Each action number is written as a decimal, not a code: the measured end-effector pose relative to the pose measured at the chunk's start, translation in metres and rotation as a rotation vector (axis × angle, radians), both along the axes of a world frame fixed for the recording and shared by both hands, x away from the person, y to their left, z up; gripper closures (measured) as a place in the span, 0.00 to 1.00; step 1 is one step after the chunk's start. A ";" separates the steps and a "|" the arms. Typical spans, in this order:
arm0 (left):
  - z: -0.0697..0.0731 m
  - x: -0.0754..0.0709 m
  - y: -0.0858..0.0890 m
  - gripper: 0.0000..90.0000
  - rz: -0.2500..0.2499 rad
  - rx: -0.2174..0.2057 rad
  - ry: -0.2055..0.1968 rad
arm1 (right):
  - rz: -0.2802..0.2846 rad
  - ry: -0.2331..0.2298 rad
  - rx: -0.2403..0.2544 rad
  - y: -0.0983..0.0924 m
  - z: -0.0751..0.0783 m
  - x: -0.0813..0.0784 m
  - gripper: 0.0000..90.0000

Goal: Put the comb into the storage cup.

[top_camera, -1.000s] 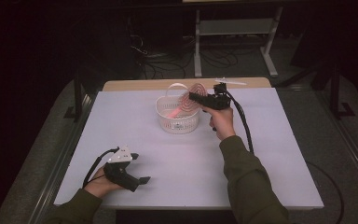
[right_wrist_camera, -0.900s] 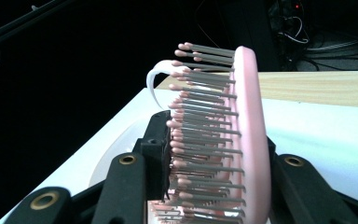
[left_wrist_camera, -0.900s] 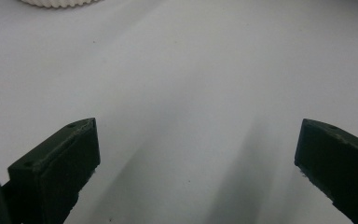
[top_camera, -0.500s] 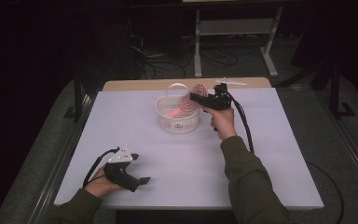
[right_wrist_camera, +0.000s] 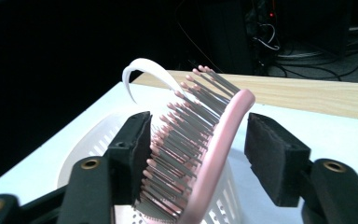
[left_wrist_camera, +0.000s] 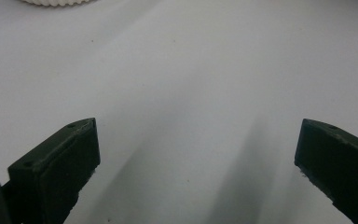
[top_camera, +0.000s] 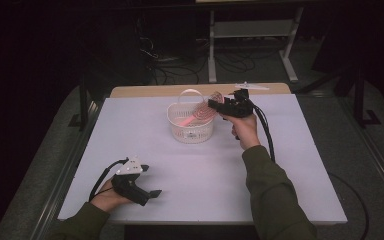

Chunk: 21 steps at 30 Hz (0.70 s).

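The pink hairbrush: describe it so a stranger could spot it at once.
On the white table, find the white slotted basket near the far edge. The pink hairbrush leans out of it, bristled head up, between the right gripper's just-opening jaws. Nothing else is pink.

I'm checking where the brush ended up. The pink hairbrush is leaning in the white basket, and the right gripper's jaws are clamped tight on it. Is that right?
Not quite. The pink hairbrush does lean in the white basket, but the right gripper isn't clamped on it. Its jaws have just been opening, and the right gripper view shows a gap between the brush and the right-hand pad, with the brush head between the jaws.
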<state>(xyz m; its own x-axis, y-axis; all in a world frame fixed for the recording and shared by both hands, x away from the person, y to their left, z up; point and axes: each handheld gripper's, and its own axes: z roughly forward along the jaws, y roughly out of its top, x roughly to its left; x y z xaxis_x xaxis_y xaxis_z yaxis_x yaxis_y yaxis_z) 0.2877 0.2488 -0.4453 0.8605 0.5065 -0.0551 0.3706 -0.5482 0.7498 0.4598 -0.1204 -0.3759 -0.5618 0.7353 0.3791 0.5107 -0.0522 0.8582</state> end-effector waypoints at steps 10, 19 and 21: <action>0.000 0.002 0.000 0.00 0.011 -0.006 0.006 | 0.018 -0.013 -0.070 -0.009 0.007 -0.005 0.25; 0.001 0.002 0.001 0.00 0.022 -0.006 -0.001 | 0.059 -0.026 -0.145 -0.015 0.010 -0.016 0.05; 0.000 0.001 0.002 0.00 0.027 -0.012 0.000 | 0.071 -0.028 -0.160 -0.015 0.010 -0.019 0.03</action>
<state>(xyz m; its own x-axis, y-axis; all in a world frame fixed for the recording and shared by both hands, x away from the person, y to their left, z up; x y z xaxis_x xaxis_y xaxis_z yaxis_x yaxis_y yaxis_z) 0.2890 0.2506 -0.4450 0.8465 0.5290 -0.0609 0.3851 -0.5291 0.7561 0.4412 -0.1358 -0.3661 -0.6232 0.7430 0.2442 0.4841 0.1213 0.8666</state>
